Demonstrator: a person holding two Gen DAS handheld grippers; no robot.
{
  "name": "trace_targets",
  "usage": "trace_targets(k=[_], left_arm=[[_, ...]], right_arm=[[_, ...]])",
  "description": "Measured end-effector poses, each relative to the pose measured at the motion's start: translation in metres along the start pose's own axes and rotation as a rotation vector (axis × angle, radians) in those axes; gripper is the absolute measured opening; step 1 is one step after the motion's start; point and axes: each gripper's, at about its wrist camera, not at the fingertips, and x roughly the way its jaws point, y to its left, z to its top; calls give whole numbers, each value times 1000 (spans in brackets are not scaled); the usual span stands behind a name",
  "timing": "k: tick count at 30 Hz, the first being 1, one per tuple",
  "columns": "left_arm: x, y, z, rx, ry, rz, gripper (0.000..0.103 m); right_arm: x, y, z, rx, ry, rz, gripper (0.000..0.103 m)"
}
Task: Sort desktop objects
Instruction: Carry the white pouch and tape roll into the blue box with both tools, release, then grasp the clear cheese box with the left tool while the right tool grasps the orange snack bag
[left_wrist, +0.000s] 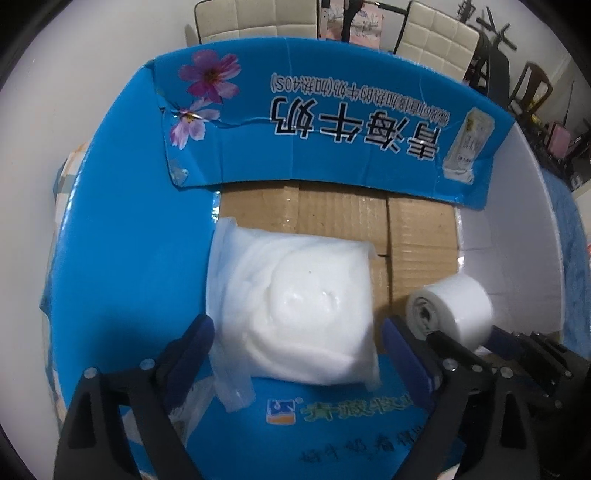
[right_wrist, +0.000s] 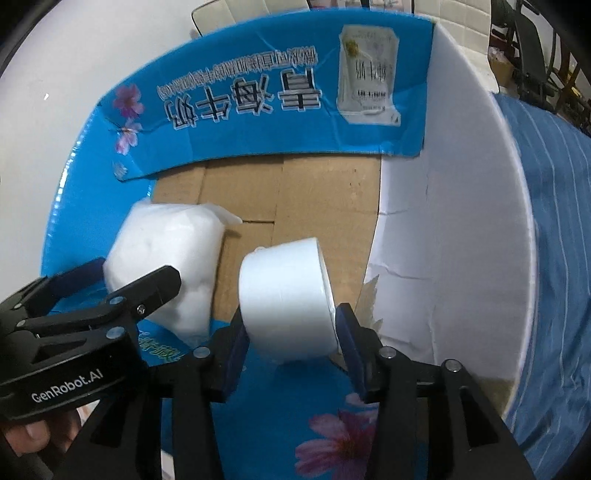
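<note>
White plastic pouch (left_wrist: 295, 306), puffy, between spread left gripper (left_wrist: 295, 343) fingers; white roll (right_wrist: 286, 302) between right gripper (right_wrist: 291, 332) fingers, grip unclear; blue box (left_wrist: 122, 229).

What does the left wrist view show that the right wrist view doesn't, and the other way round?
Only the left wrist view: the left tongs from behind, open either side of the white bag, and chairs behind the box.

Only the right wrist view: the right tongs either side of the white roll, a hand on the left tool, and a blue striped cloth outside the box.

Both: the blue box, its cardboard floor, bag and roll lying inside.
</note>
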Motion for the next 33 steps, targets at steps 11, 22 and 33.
trace_targets(k=[11,22,33], left_arm=[[-70,17,-35,-41,-96,-88,95],[-69,13,-128,13,-12,-85,98],[-9,3,-138,32,89,-70,93]], right_arm=[[-48,8,-20,48,-138,103,52],[-83,-43,-94,92,-220,29,61],[-27,-42,-97,-78,-136,6,64]])
